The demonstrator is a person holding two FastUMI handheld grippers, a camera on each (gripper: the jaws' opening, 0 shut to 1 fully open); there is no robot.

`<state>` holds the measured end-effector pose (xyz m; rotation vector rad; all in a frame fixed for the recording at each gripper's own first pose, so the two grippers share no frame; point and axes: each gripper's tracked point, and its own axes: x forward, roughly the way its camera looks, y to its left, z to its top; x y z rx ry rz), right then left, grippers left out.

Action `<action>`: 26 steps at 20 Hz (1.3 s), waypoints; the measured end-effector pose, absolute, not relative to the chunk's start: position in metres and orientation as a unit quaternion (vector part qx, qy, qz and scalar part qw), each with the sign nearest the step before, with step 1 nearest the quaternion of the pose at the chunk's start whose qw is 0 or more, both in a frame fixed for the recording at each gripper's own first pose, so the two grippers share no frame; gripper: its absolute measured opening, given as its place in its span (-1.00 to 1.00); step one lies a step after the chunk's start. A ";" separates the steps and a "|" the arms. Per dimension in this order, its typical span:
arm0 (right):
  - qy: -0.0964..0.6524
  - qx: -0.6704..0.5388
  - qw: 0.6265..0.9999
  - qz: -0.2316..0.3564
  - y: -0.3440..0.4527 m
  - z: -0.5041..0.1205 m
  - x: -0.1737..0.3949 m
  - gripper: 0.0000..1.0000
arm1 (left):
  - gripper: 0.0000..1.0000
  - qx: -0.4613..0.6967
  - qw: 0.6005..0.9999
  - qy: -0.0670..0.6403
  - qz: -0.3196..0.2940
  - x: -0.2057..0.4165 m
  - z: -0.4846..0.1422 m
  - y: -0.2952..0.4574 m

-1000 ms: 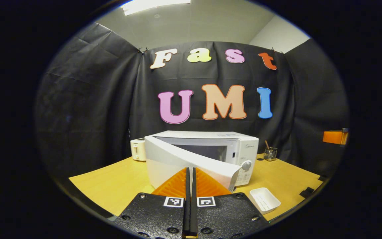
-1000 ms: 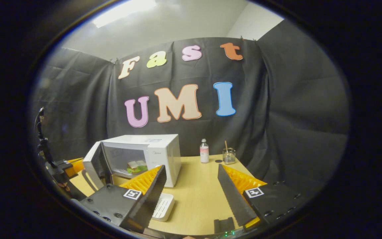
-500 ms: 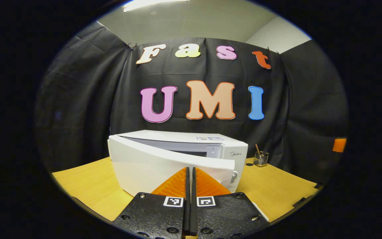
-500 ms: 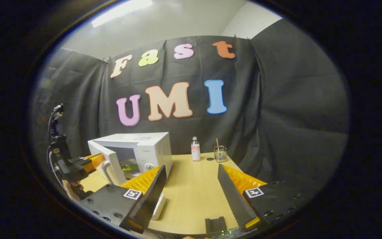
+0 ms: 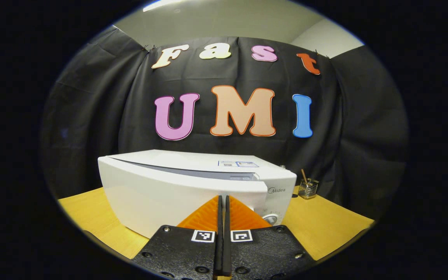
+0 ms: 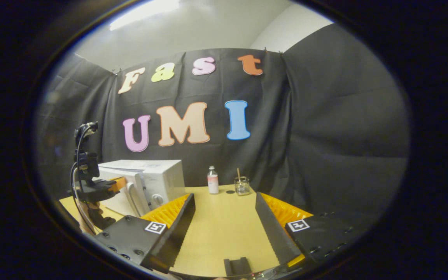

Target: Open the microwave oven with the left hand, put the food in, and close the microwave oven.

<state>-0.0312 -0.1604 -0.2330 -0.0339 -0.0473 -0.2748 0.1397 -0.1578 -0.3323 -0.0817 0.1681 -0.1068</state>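
Note:
The white microwave [image 5: 278, 182] stands on the wooden table with its door [image 5: 161, 194] almost against the body; a thin dark gap shows along the door's top edge. My left gripper [image 5: 223, 197] is shut with nothing between its fingers, and its tips sit at the door's front face. In the right gripper view the microwave [image 6: 161, 177] is at the left, with the left gripper [image 6: 101, 184] by its door. My right gripper [image 6: 226, 212] hangs open over the table, holding nothing. The door hides the food.
A small bottle [image 6: 212, 179] and a glass jar [image 6: 242, 186] with a stick stand at the back of the table [image 6: 216, 233], right of the microwave. The jar [image 5: 309, 188] also shows beside the microwave. Black cloth walls surround the booth.
The microwave door has swung from half open to nearly shut, with my shut left gripper following it in. The sandwich inside and the white tray have gone out of sight.

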 end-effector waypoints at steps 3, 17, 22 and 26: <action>-0.022 -0.013 0.987 -0.158 -0.174 -0.237 -0.035 0.93 | -0.99 -0.041 0.994 0.090 -0.052 0.149 -0.337 -0.160; -0.029 0.009 0.982 -0.186 -0.188 -0.226 -0.009 0.93 | -0.99 -0.022 0.994 0.092 -0.052 0.163 -0.343 -0.161; -0.037 0.003 0.981 -0.193 -0.185 -0.215 -0.001 0.93 | -0.99 -0.016 0.994 0.091 -0.054 0.163 -0.345 -0.161; -0.025 -0.018 0.981 -0.190 -0.181 -0.219 0.010 0.92 | -0.99 -0.014 0.995 0.085 -0.047 0.166 -0.343 -0.160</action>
